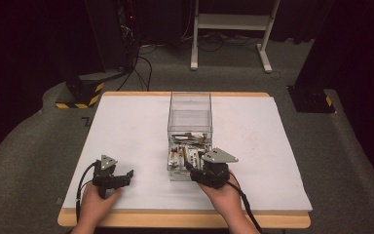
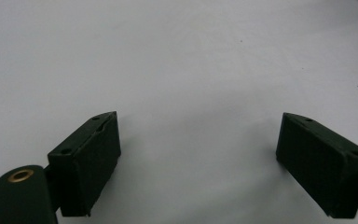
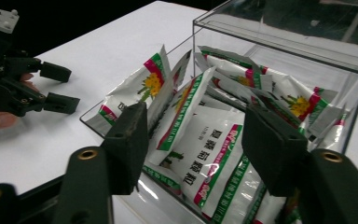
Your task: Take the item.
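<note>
Two grippers are held over the white table [image 1: 126, 126], and the work in hand is judged to be the picking of a sachet out of the clear box [image 1: 190, 105]. The box stands near the middle of the table, and the sachets [image 3: 214, 144] are heaped loosely in the end of it nearest the person, some leaning on the near wall, others lying flat. The far end of the box looks bare.

The right gripper [image 3: 200, 140] is held at the near end of the box, just above its rim, and its jaws are spread wide with nothing between them. One white sachet with a green and pink stripe is framed in the gap, but it is not yet touched. The step is therefore judged to be the approach, with no grasp made so far.

The left gripper [image 1: 114, 176] is kept well to the left of the box, low over bare table. Its jaws are also spread wide and hold nothing.

For the next move, the right gripper would probably need to be lowered past the box wall and closed on a single sachet edge. Care would be called for, since the packets overlap and two could be pinched together, or a thin, slippery edge could be lost.
</note>
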`<state>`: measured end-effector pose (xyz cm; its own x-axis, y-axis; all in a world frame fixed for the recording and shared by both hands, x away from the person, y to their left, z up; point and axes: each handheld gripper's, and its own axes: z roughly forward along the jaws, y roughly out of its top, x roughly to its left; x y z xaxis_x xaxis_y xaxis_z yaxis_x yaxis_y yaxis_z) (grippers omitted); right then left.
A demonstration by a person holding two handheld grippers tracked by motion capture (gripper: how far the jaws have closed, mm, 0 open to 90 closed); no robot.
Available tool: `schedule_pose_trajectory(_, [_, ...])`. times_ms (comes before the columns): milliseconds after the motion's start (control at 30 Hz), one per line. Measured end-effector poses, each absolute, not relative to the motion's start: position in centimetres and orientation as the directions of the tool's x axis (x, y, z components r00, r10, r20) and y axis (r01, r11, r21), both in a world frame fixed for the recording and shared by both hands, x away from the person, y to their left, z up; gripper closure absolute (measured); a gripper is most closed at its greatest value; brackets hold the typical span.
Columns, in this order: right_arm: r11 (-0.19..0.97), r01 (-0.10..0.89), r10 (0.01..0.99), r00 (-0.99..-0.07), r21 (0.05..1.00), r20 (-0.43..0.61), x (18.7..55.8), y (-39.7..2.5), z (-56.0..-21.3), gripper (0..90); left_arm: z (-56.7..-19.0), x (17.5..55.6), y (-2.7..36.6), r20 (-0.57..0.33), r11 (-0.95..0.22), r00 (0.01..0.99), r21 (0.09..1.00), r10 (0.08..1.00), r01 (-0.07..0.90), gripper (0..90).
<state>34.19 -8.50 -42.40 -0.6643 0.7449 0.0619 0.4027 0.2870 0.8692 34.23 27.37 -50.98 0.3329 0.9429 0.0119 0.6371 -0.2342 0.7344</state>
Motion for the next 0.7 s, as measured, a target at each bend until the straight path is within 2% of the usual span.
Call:
schedule_pose_trajectory(267, [0.297,0.415,0.74,-0.669,0.86,0.067,34.0,-7.8,-42.7,55.4,-51.0,34.2,27.4,0.012,-0.234,0.333,0.734,0.943,0.637,13.7])
schedule_pose_trajectory(700, [0.335,0.445,0.742,-0.668,0.831,0.059,34.6,-6.9,-43.4,66.4,-51.0,34.2,27.4,0.012,-0.234,0.333,0.734,0.943,0.637,13.7])
